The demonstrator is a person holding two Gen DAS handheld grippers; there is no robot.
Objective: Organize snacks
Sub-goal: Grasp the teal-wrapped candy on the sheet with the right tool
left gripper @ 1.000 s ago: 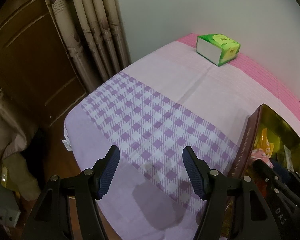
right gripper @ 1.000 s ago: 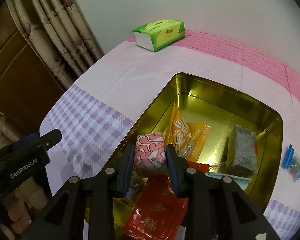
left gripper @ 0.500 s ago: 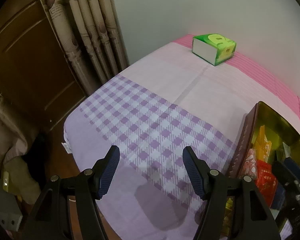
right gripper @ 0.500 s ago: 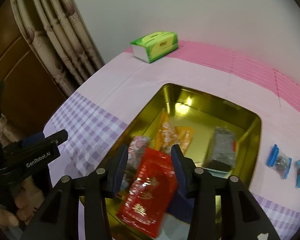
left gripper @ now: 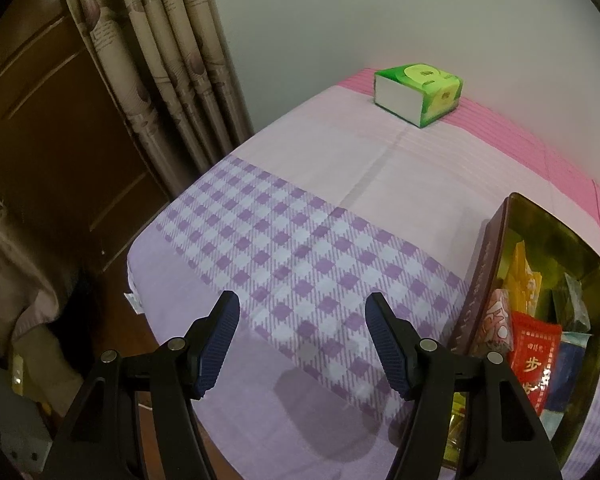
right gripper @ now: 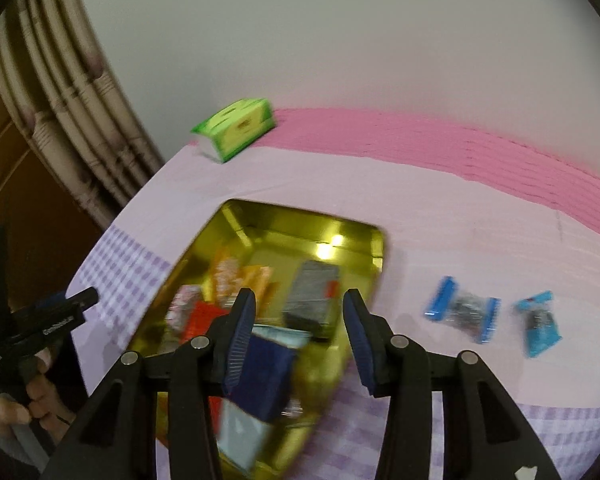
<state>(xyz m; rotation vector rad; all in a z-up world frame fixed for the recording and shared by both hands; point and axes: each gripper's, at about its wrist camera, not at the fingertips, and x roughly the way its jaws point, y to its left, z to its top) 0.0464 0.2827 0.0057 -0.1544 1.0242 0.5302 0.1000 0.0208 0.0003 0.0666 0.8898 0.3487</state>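
Right wrist: tool (right gripper: 300,320) empty above tin (right gripper: 364,236).

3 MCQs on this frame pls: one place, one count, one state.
1. Where is the green tissue box?
A. in the tin
B. at the far edge by the wall
C. on the floor

2. How many blue-ended packets lie outside the gold tin?
A. none
B. two
C. four

3. The right gripper fingers are:
A. clamped on a packet
B. apart, holding nothing
C. out of view

B, it sits on the pink stripe; B, both lie right of the tin; B, only air lies between them.
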